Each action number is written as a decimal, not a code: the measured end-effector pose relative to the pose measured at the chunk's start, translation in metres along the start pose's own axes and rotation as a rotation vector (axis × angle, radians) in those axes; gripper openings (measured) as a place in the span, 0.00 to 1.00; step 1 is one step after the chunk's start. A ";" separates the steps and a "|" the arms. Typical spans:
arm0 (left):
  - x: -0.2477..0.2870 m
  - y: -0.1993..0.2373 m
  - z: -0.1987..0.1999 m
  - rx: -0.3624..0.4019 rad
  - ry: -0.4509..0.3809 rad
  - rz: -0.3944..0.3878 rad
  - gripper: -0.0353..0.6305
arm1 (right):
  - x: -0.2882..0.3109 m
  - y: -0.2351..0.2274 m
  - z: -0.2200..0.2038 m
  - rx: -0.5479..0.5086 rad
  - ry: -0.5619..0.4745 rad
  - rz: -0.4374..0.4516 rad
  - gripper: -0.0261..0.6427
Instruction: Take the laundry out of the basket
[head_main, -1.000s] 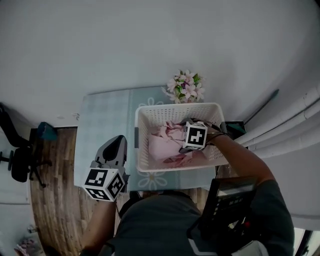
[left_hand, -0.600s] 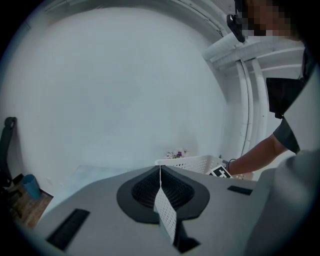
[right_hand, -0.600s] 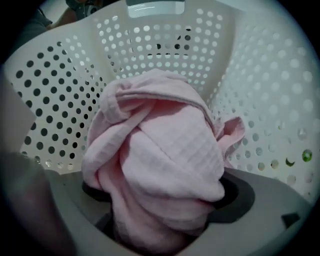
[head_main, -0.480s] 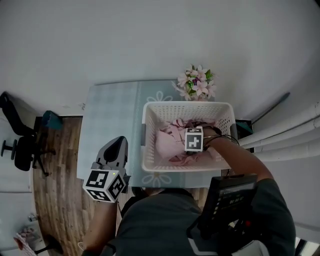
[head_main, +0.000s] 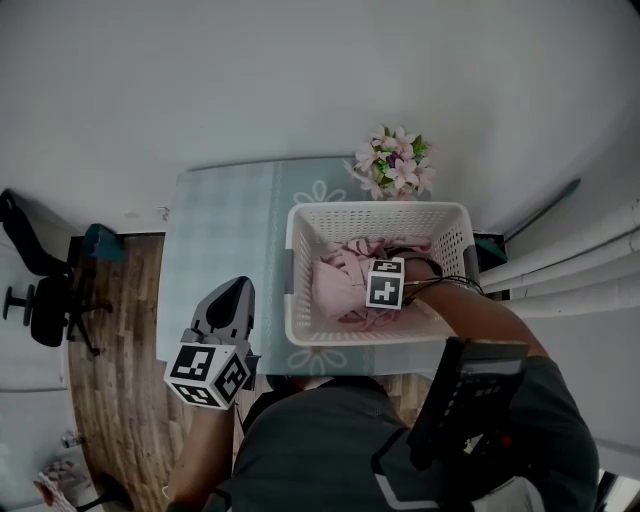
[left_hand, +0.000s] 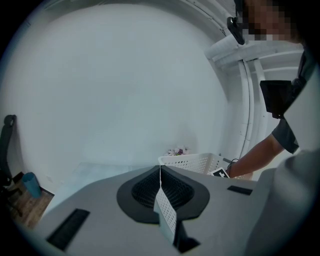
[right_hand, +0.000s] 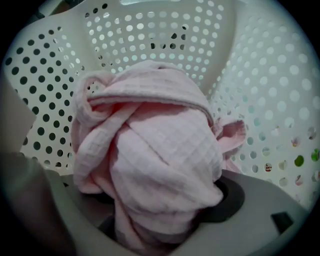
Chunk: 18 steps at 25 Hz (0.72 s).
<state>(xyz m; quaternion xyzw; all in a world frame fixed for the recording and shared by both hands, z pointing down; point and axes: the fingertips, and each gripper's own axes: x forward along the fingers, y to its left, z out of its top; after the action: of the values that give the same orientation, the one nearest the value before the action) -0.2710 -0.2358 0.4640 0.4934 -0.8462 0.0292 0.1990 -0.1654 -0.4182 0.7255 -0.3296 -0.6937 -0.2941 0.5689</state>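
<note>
My right gripper, jaws spread wide though just closing a little, points down into the white basket with the pink cloth bunched between them, while my left gripper, jaws pressed together, hangs just outside the basket's left wall.

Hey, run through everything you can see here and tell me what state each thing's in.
Basket: upright on the table, not emptied.
Laundry: bunched up inside it.
Right gripper: in the basket, jaws wide, just been closing, laundry between them.
Left gripper: jaws together, empty.
Flowers: upright behind the basket.
</note>
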 end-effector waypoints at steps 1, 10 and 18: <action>0.000 0.000 0.001 0.002 -0.001 -0.005 0.07 | -0.001 0.001 0.001 0.019 -0.006 -0.005 0.72; -0.009 0.008 0.014 0.021 -0.025 -0.050 0.07 | -0.018 0.007 0.011 0.315 -0.143 0.087 0.55; -0.010 0.013 0.035 0.029 -0.069 -0.109 0.07 | -0.074 0.000 0.024 0.523 -0.356 0.114 0.54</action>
<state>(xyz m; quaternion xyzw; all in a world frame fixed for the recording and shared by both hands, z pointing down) -0.2884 -0.2291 0.4302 0.5422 -0.8240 0.0137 0.1637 -0.1695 -0.4082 0.6484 -0.2568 -0.8148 -0.0112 0.5197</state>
